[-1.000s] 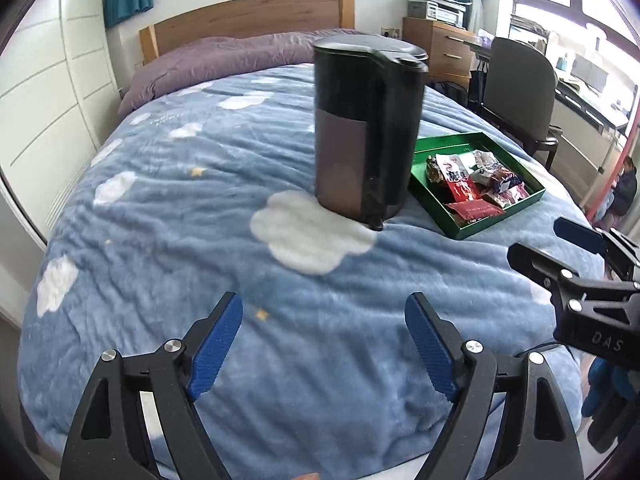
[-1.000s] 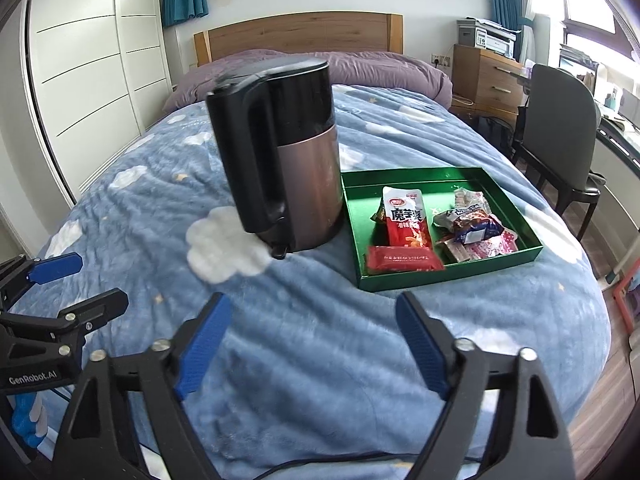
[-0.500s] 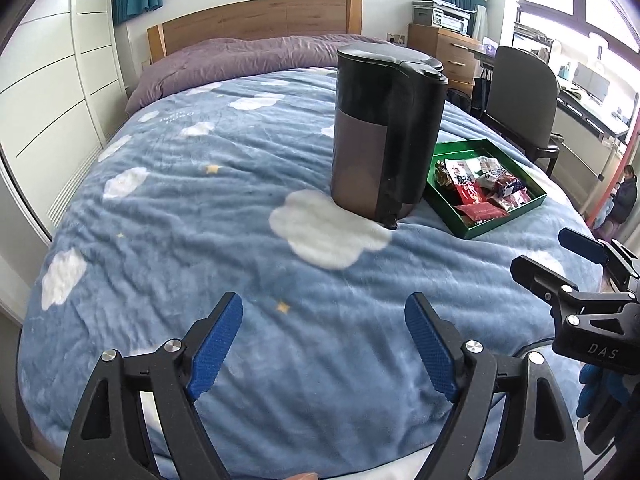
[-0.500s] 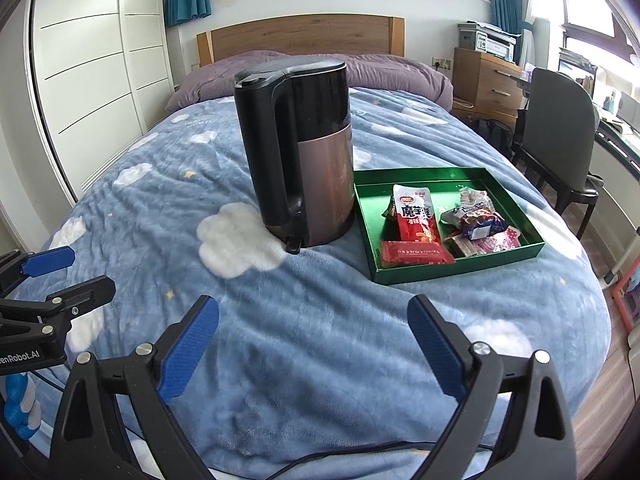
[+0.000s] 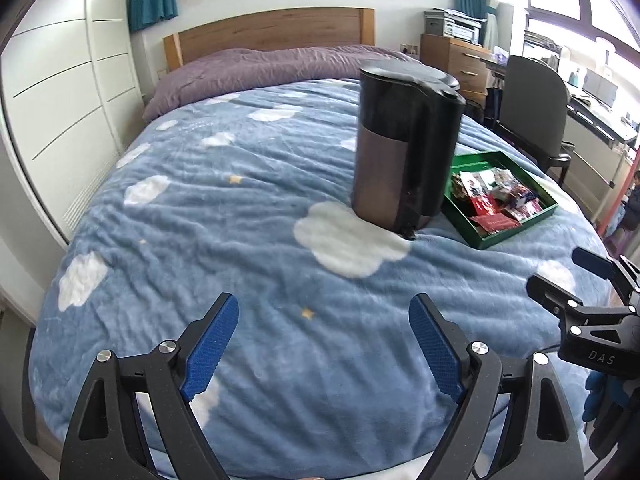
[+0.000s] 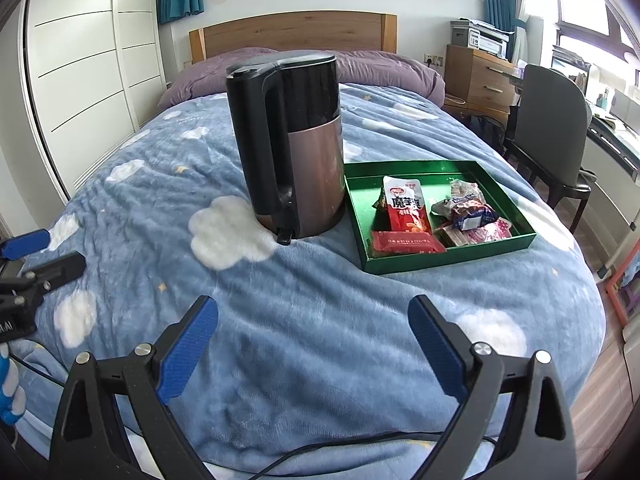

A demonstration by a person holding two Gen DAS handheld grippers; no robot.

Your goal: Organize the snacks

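Snack packets piled in green tray, right of centre in right wrist view, on bed, kettle touching or just beside tray's left wall, hard to tell. Left gripper jaws have just been opening, nothing between. Right gripper jaws wide, empty. Approach tray from near side, clear of kettle.

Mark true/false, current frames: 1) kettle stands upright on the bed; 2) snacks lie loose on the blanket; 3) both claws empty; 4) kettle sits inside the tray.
1) The black and bronze electric kettle stands upright on the blue cloud-print blanket. True.
2) False: the snack packets lie in the green rectangular tray.
3) The left claw and the right claw are open and empty. True.
4) False: the kettle stands beside the tray.
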